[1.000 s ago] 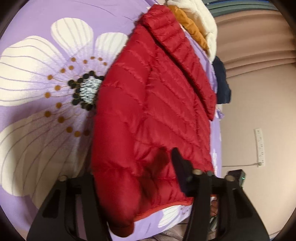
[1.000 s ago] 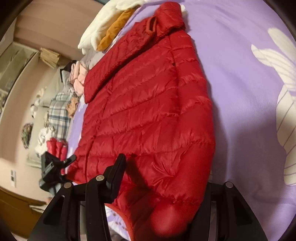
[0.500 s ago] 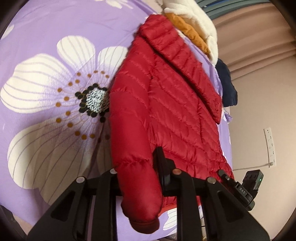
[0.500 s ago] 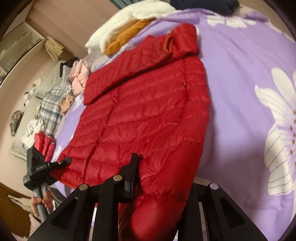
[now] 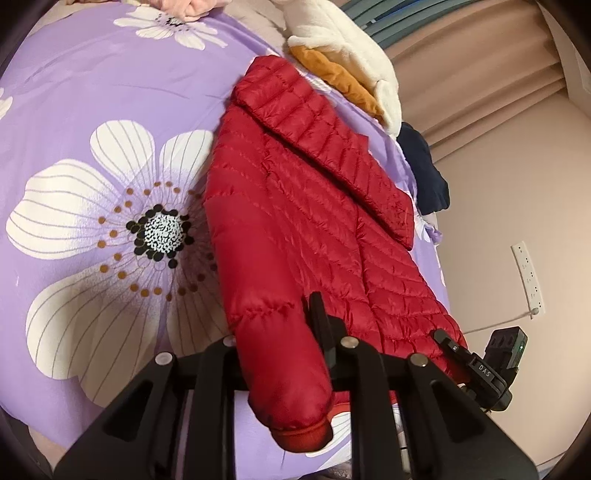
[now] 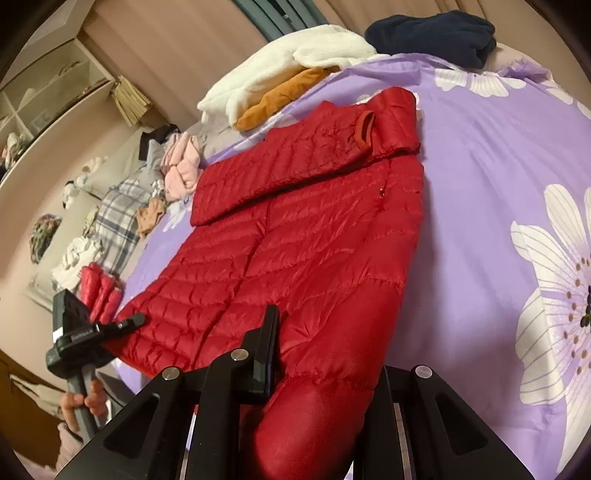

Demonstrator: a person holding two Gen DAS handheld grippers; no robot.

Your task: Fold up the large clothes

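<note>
The red quilted down jacket (image 6: 295,236) lies spread flat on the lilac bedspread printed with large white flowers (image 5: 110,110), its collar at the far end near a heap of cream fleece and mustard-brown clothing (image 6: 288,74), its hem toward the near edge of the bed. One sleeve is already laid slantwise across the upper body, its cuff showing as a darker red loop near the collar.

The step in hand looks like the start of a lengthwise fold: both near corners of the jacket are pinched and raised off the cover, so the hem end hangs from the two tools. The next move probably calls for carrying both corners together toward the collar, level with each other, so the slippery padded shell doubles over without sliding sideways or the laid sleeve shifting.

The left gripper (image 5: 280,350) is clamped tight on the padded sleeve at the jacket's left near corner; the cuff (image 5: 303,435) droops below its fingers. The right gripper (image 6: 325,365) is likewise closed hard on a bunched fold of red fabric at the other side of the hem, the cloth bulging down between its arms. In the right wrist view the left tool appears at the near left, a person's hand (image 6: 79,404) on its handle.

A dark navy garment (image 6: 432,35) sits at the far edge.
</note>
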